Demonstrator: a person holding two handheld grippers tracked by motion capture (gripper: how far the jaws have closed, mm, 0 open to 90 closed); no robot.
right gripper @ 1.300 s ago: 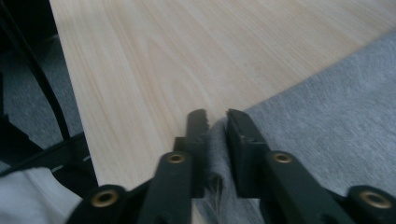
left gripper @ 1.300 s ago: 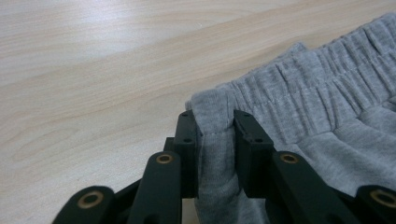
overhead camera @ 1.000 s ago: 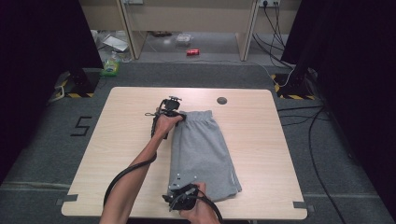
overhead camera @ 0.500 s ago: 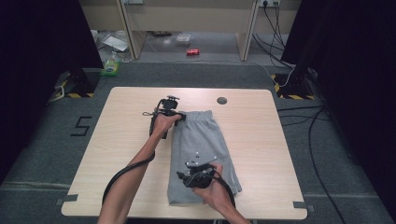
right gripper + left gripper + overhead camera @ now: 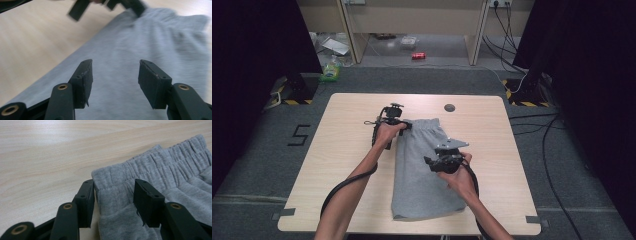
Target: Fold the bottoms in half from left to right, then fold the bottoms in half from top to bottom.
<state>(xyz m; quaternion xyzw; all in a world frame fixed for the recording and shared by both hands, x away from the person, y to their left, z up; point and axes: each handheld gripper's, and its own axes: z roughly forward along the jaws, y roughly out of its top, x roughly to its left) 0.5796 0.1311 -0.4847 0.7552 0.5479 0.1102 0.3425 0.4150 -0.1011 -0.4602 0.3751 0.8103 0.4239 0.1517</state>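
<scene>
With both tools having just been opening, my left tool (image 5: 113, 203) loosely straddling the waistband corner of the folded grey jersey shorts (image 5: 424, 165) mid-tabletop (image 5: 347, 165), my empty right tool (image 5: 113, 82) is risking snagging and unfolding them.

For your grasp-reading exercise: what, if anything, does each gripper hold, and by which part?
Nothing is held. The left gripper has just been opening, its jaws straddling the waistband corner of the grey shorts. The right gripper, also opening, hovers above them.
</scene>
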